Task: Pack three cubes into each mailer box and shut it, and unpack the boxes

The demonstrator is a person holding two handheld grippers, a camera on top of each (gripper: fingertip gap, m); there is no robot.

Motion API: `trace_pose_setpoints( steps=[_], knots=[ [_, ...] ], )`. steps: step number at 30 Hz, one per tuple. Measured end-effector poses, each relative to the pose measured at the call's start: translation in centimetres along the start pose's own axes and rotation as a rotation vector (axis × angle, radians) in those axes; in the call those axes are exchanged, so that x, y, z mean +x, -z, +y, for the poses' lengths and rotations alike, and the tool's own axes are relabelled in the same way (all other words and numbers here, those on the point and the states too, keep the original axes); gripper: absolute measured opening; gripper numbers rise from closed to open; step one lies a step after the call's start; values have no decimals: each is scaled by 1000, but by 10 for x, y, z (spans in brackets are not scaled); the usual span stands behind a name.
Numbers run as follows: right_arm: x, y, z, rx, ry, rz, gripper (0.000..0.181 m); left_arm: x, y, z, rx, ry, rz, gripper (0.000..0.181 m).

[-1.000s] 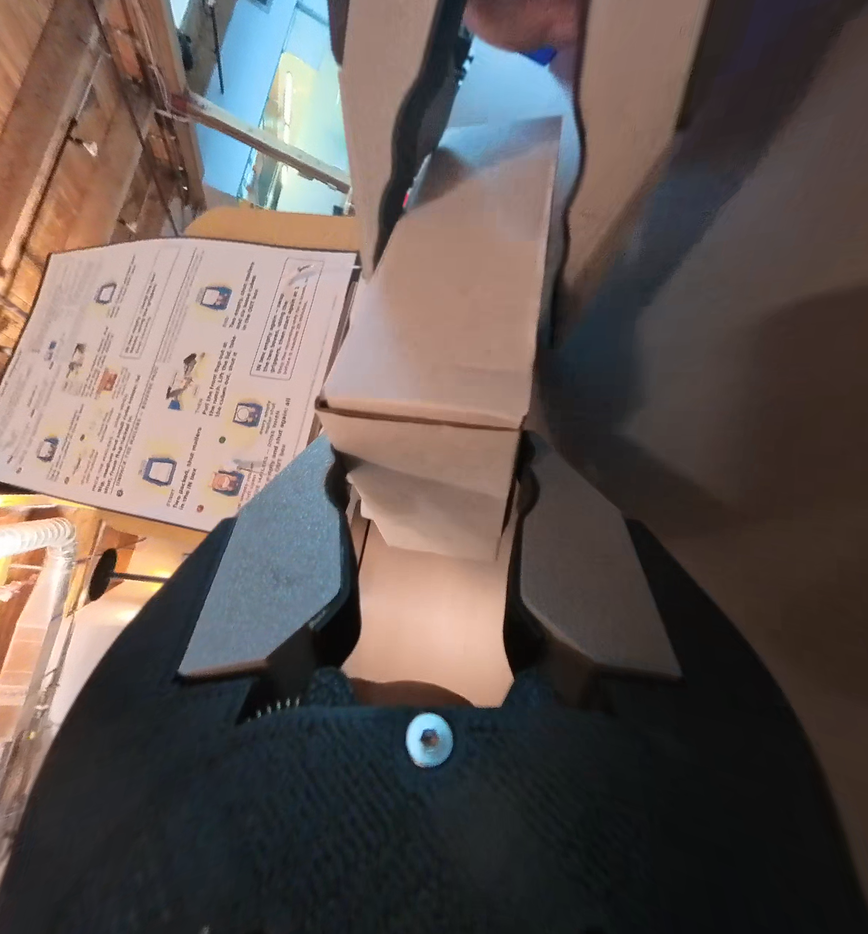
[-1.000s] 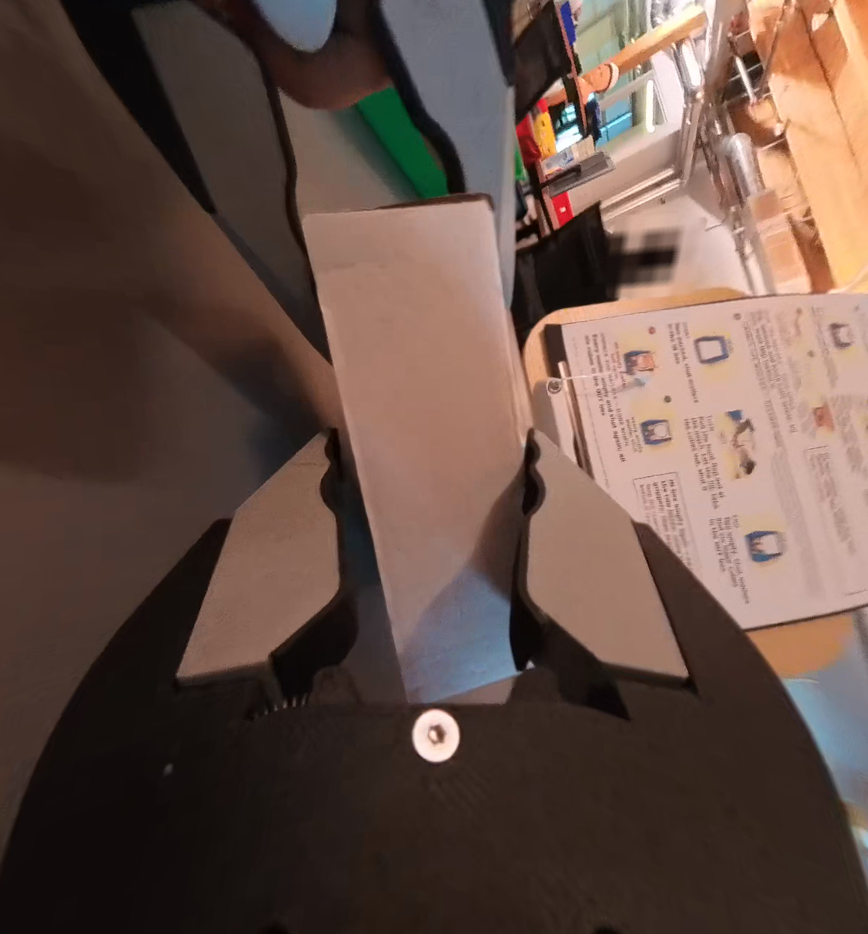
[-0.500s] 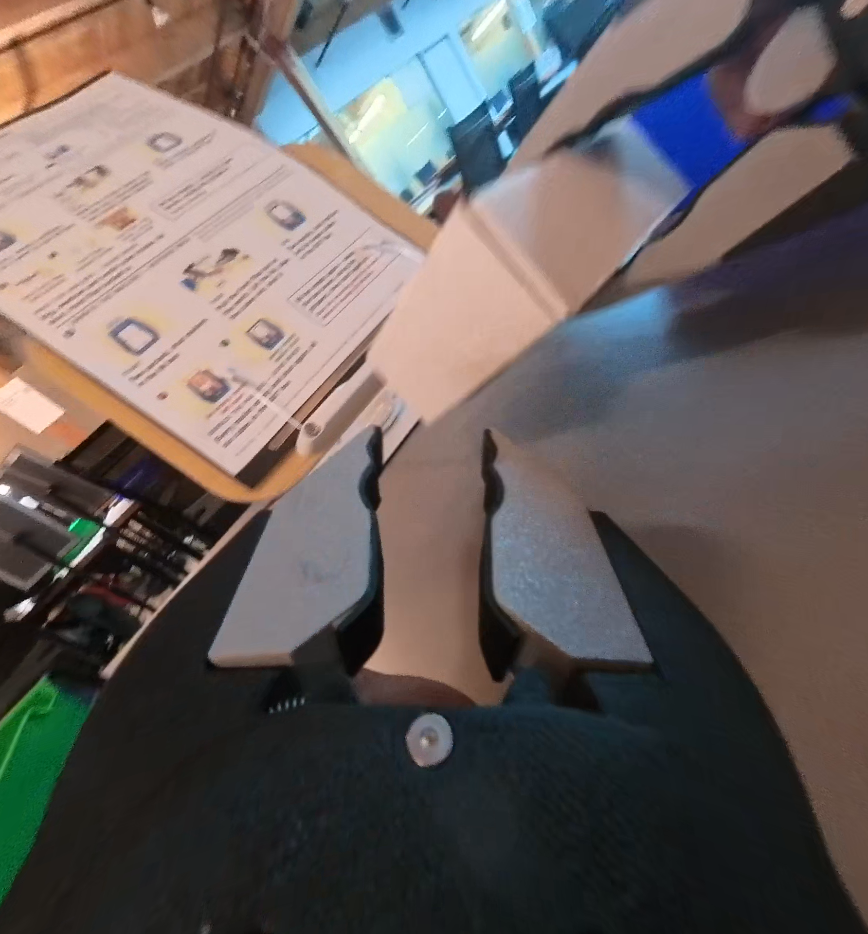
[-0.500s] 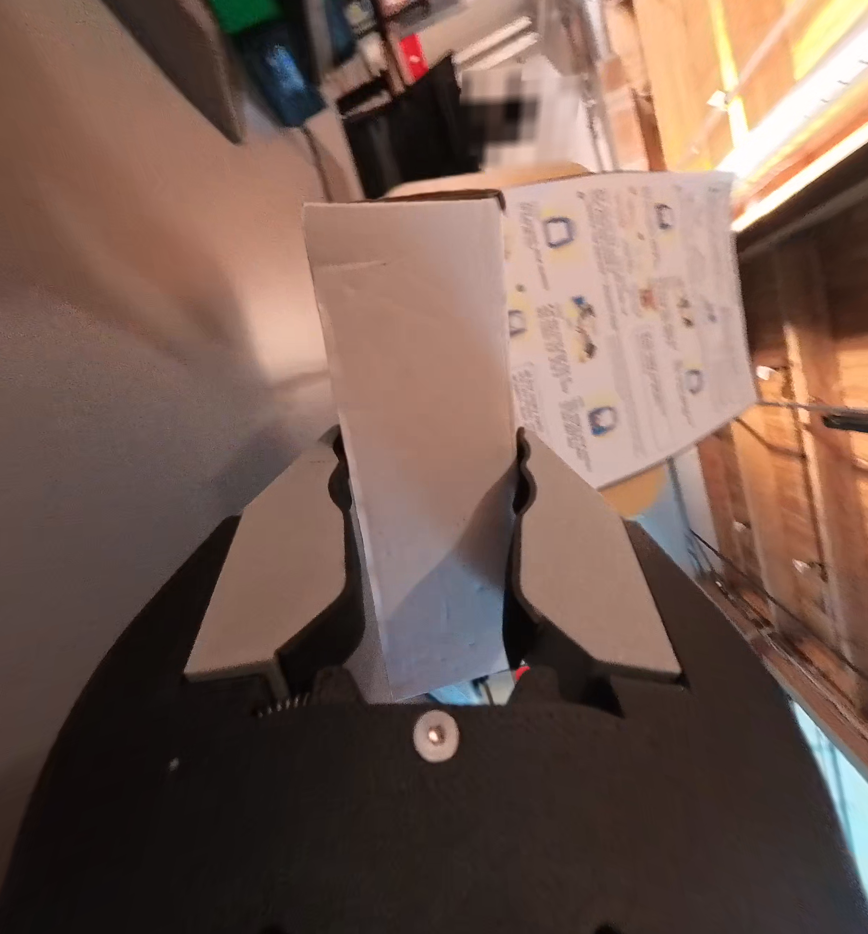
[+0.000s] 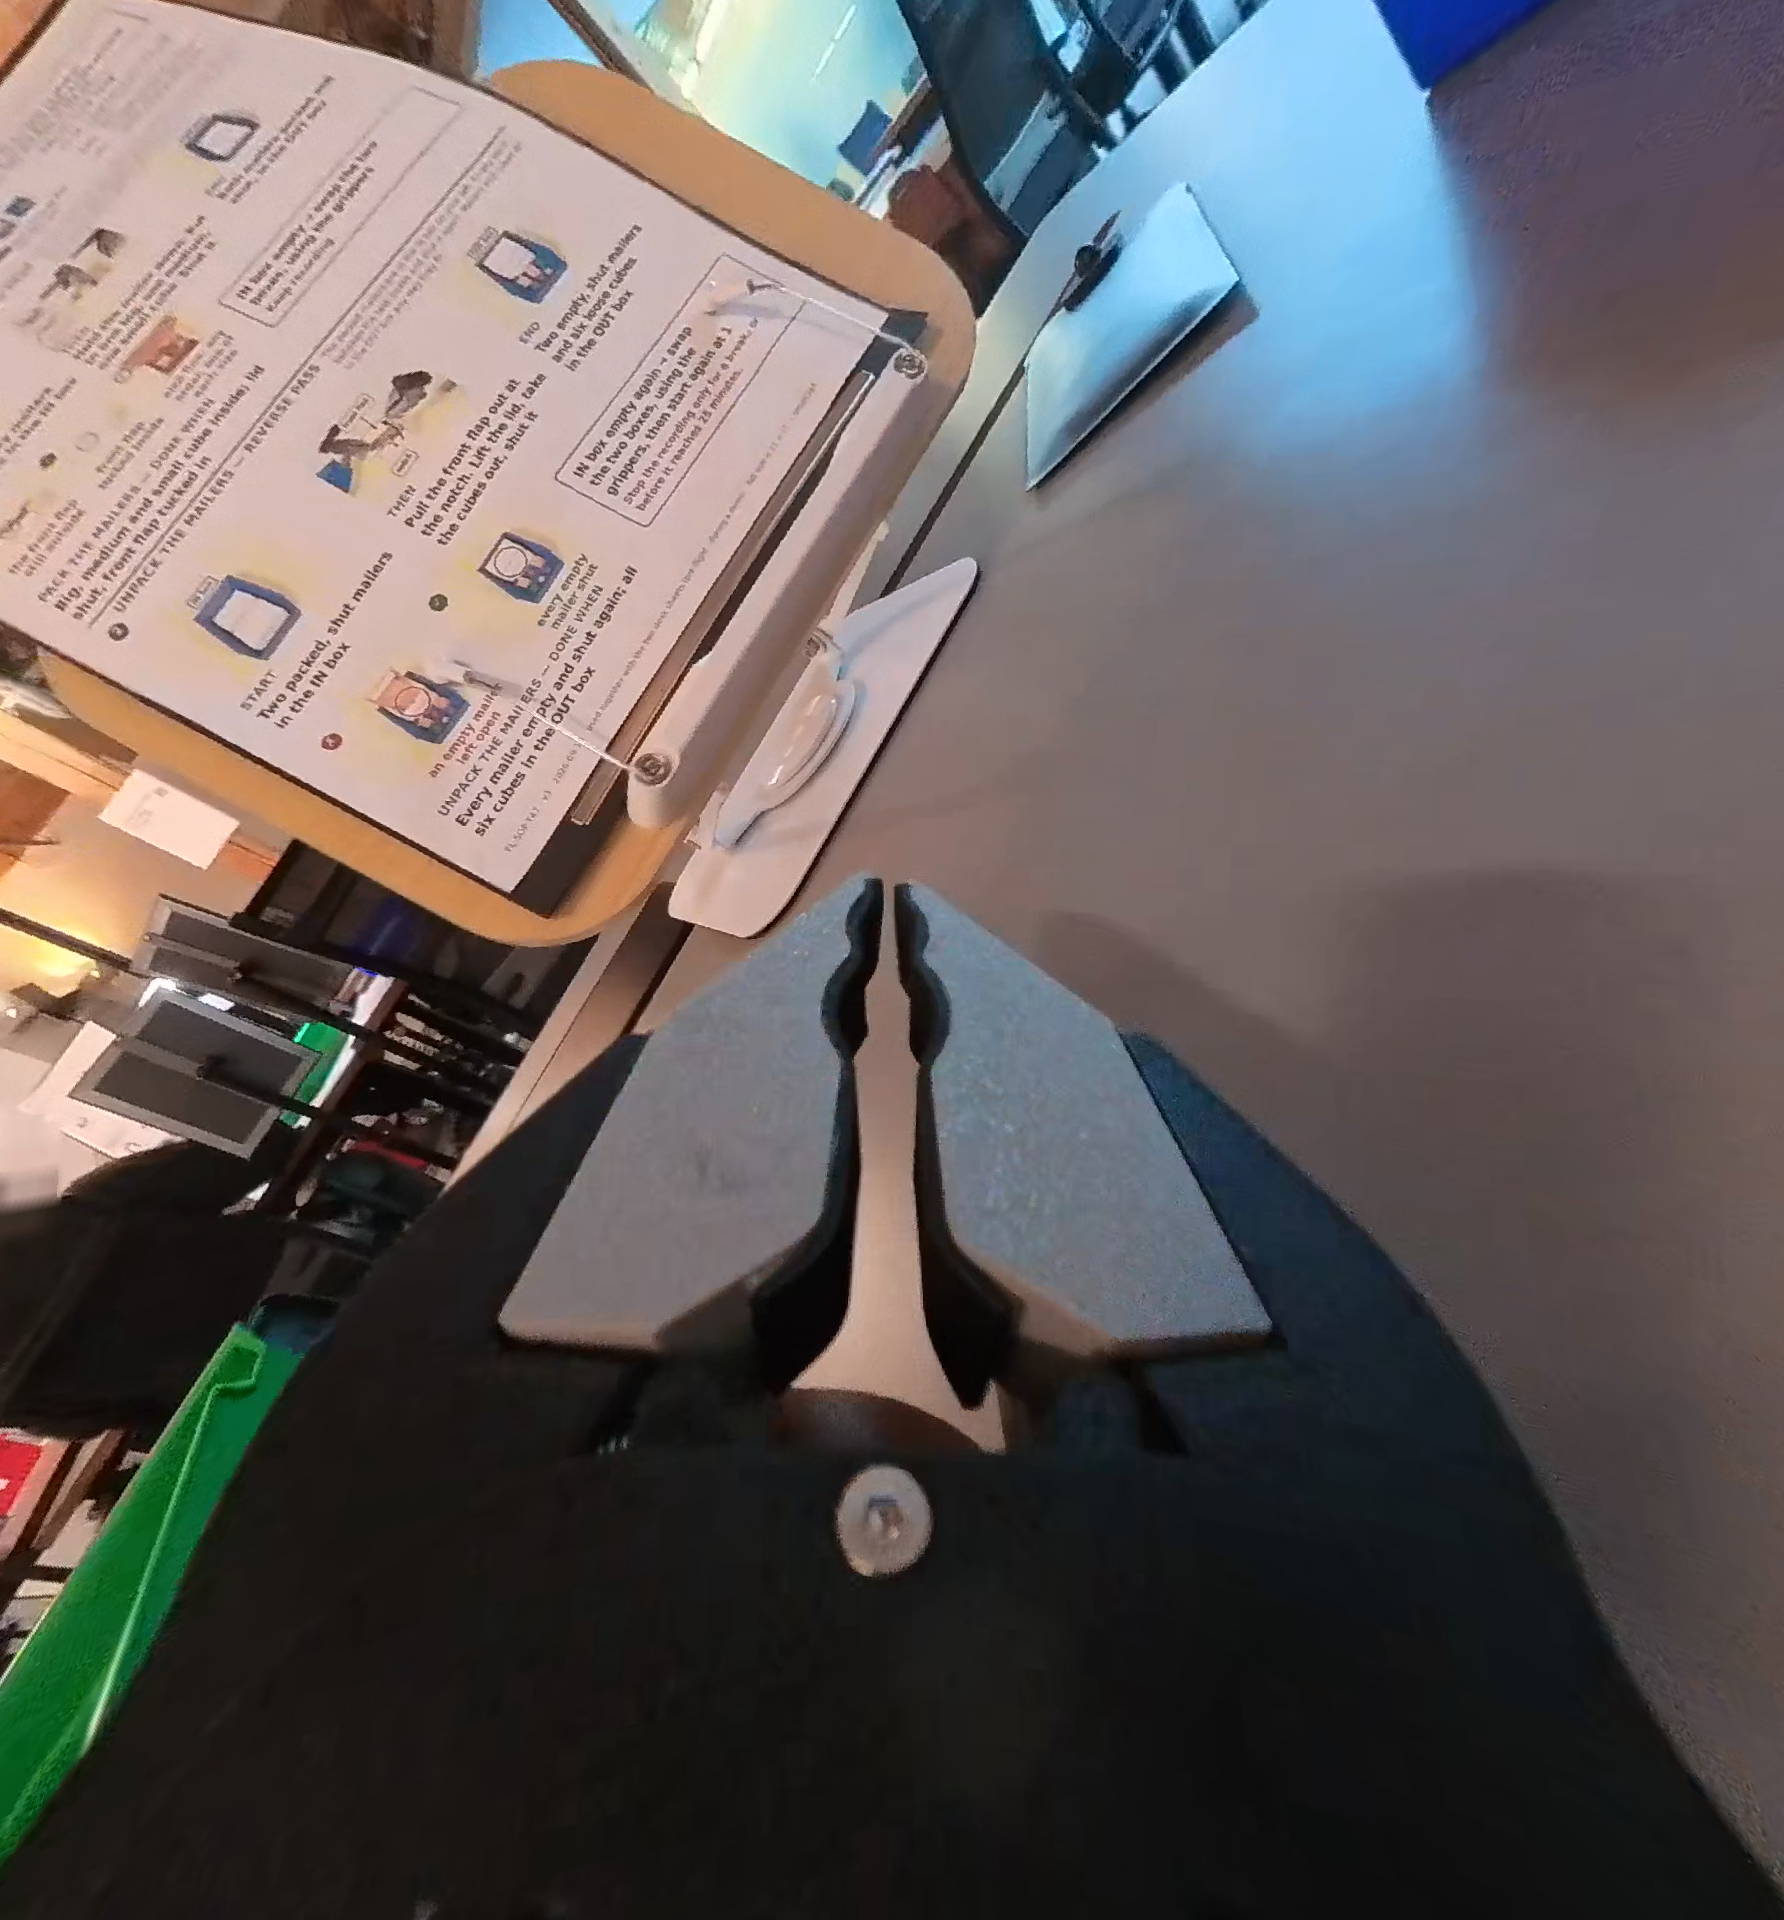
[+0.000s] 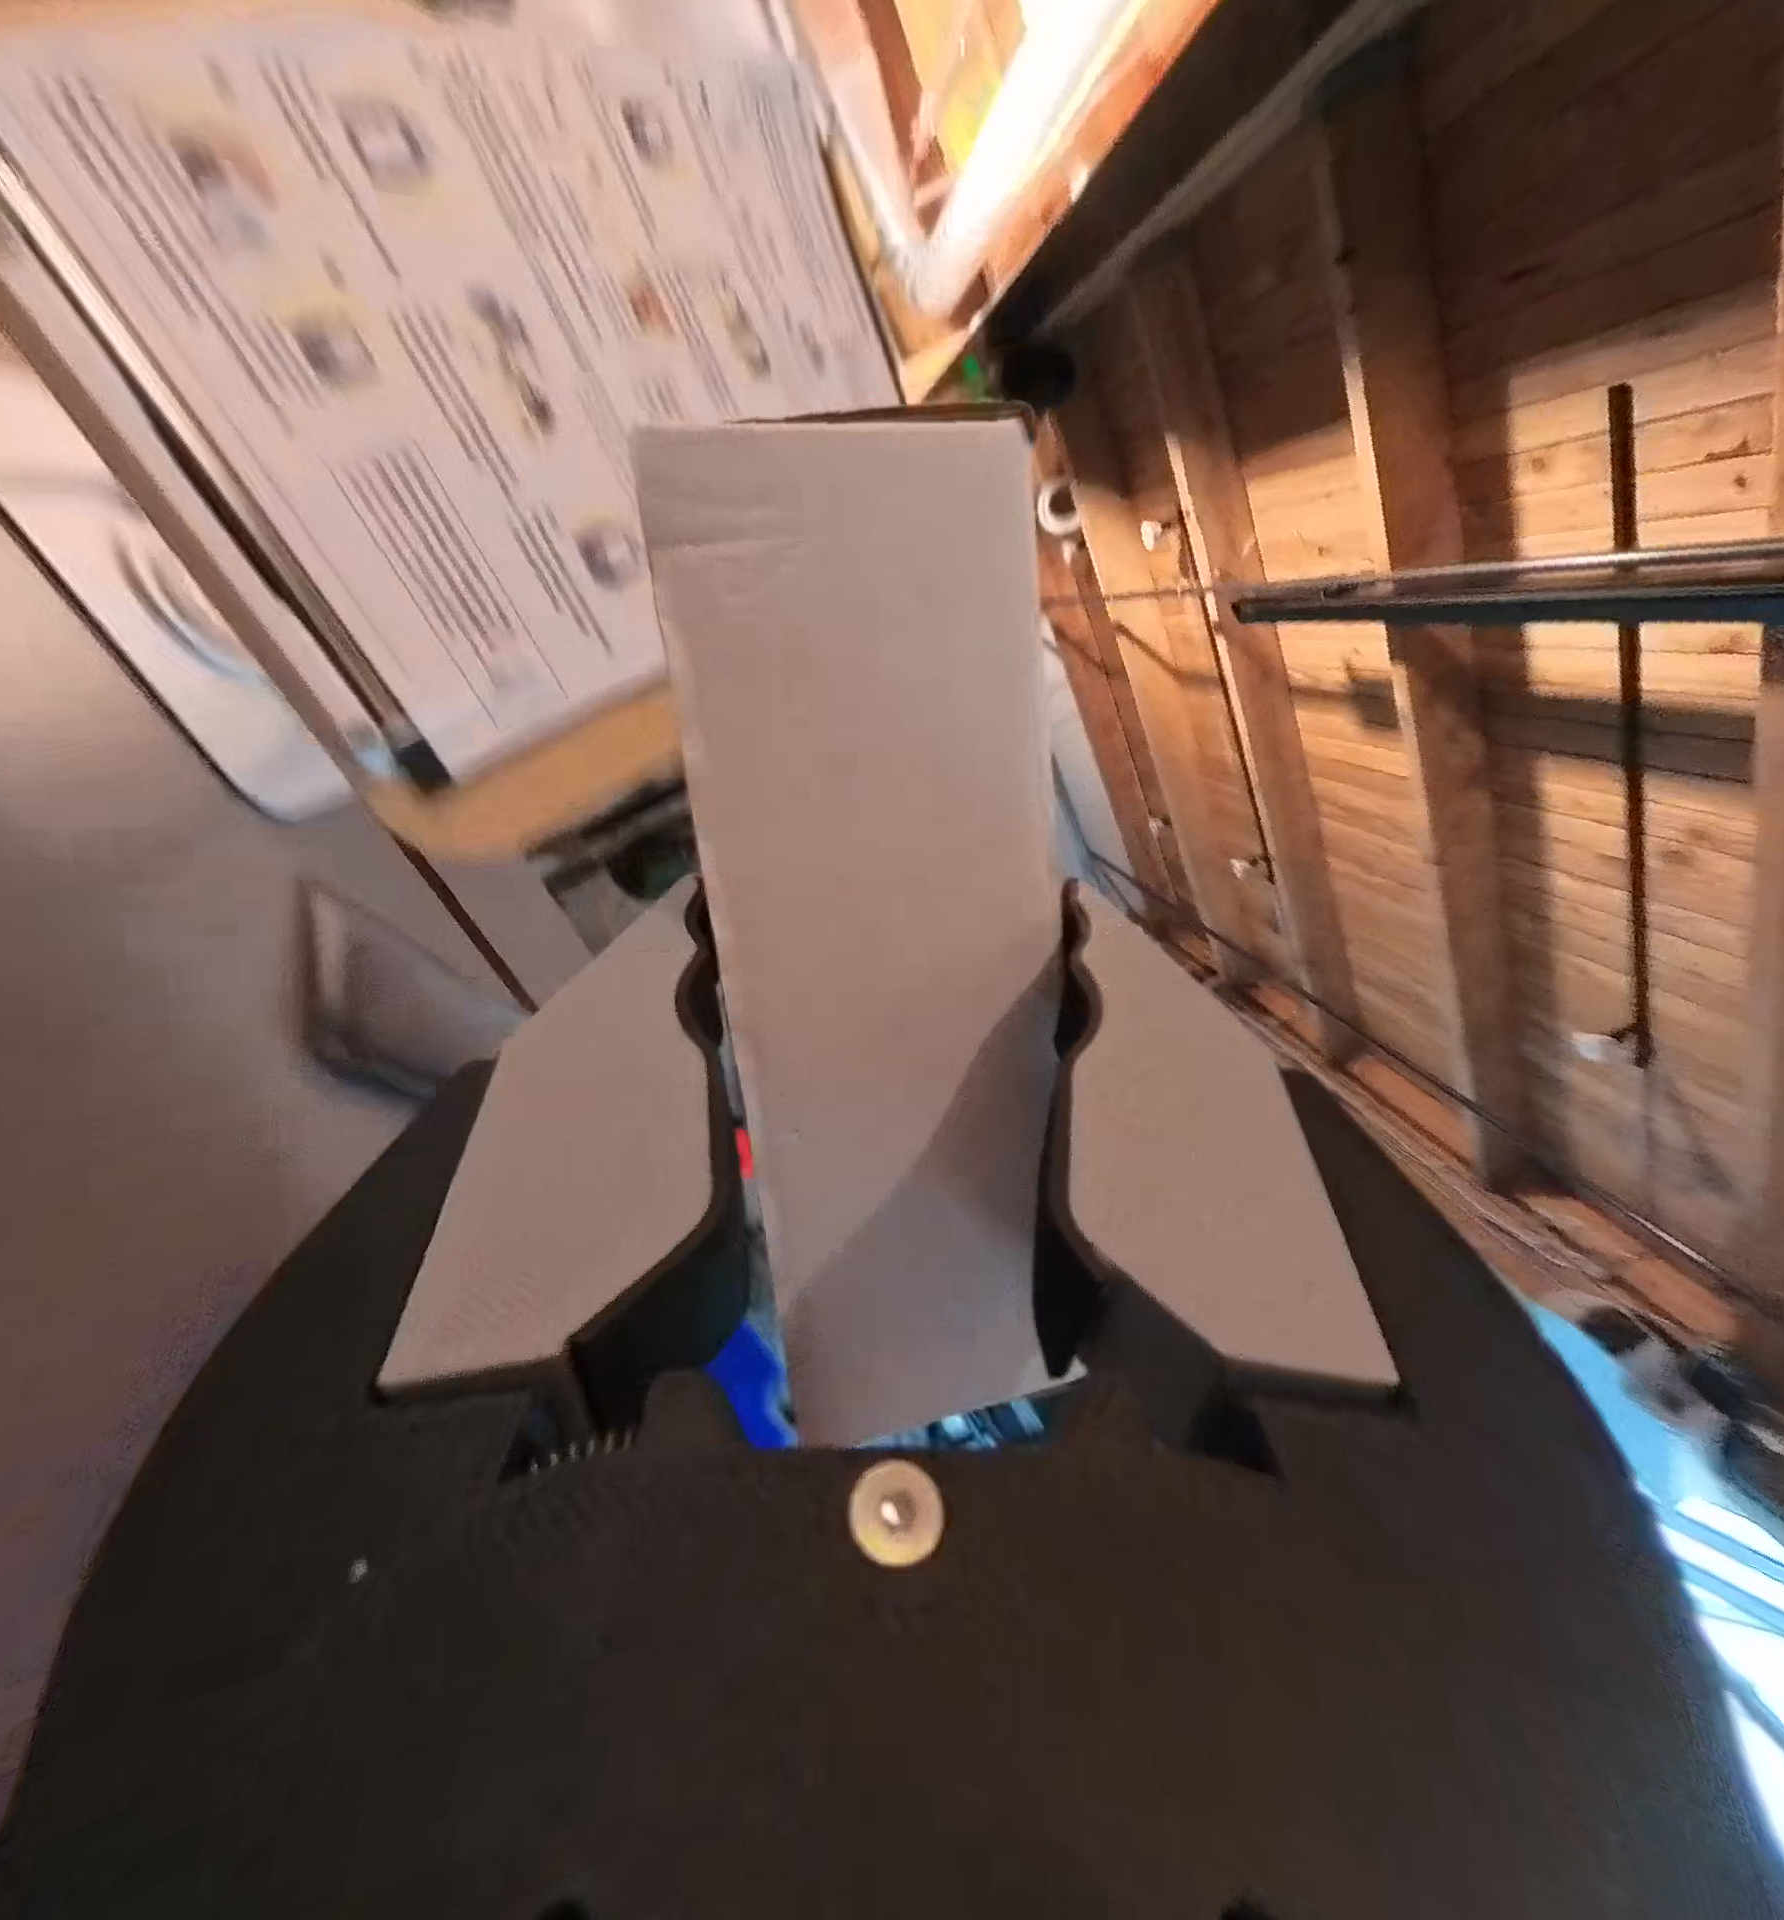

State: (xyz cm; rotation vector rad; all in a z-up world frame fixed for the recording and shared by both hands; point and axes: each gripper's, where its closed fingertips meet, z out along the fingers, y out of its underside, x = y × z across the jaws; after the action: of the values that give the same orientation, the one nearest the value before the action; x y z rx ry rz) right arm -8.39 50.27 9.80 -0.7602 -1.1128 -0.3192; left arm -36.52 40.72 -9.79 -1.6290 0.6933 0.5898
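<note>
My right gripper (image 6: 883, 914) is shut on a brown cardboard mailer box (image 6: 846, 665), gripped by its narrow side. The box stands out past the fingertips, lifted in the air and swung toward the wooden wall. My left gripper (image 5: 886, 899) is shut and empty, with only a thin slit between the tips, low over the grey table (image 5: 1439, 831). No cubes are in view.
A printed instruction sheet (image 5: 327, 395) stands on a rounded wooden board in a white holder (image 5: 815, 717) at the table's left edge; it shows blurred in the right wrist view (image 6: 431, 312). A grey metal plate (image 5: 1127, 332) lies farther back. A green bin edge (image 5: 119, 1621) sits below left. Some 35 cm of space lies between my two pairs of fingers.
My left gripper let go of the mailer box, closed and swung away over the bare table. My right gripper kept the box and swung it up toward the wall.
</note>
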Motion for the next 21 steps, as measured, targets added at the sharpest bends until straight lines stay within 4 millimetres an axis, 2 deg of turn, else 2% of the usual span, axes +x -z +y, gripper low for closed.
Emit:
trace_pose_setpoints(
  steps=[2, 3, 5, 8, 11, 15, 17, 19, 21],
  knots=[
    [21, 5, 48, -99, 80, -28, 63, 0, 0, -2, 4, -16, -2, 1],
    [22, 6, 75, -153, 117, -90, 63, 0, 1, -3, 5, -23, -3, 1],
    [8, 12, 127, -249, 173, -254, 64, -1, 1, -4, 5, -35, -7, 1],
    [-14, 18, 179, -309, 224, -406, 64, -2, 1, -4, 0, -41, -14, 2],
    [-32, 8, 203, -307, 275, -464, 64, -2, 1, -2, -4, -42, -17, 2],
    [-55, -27, 220, -240, 436, -448, 64, -1, -1, 4, -27, -40, -15, 2],
    [-74, -40, 236, -220, 467, -479, 65, -1, -2, 8, -40, -35, -11, 2],
    [-95, -40, 267, -308, 477, -576, 64, -3, -2, 11, -49, -29, -17, 2],
    [-123, -14, 295, -476, 369, -820, 70, -5, -1, 12, -49, -20, -22, 2]
  ],
)
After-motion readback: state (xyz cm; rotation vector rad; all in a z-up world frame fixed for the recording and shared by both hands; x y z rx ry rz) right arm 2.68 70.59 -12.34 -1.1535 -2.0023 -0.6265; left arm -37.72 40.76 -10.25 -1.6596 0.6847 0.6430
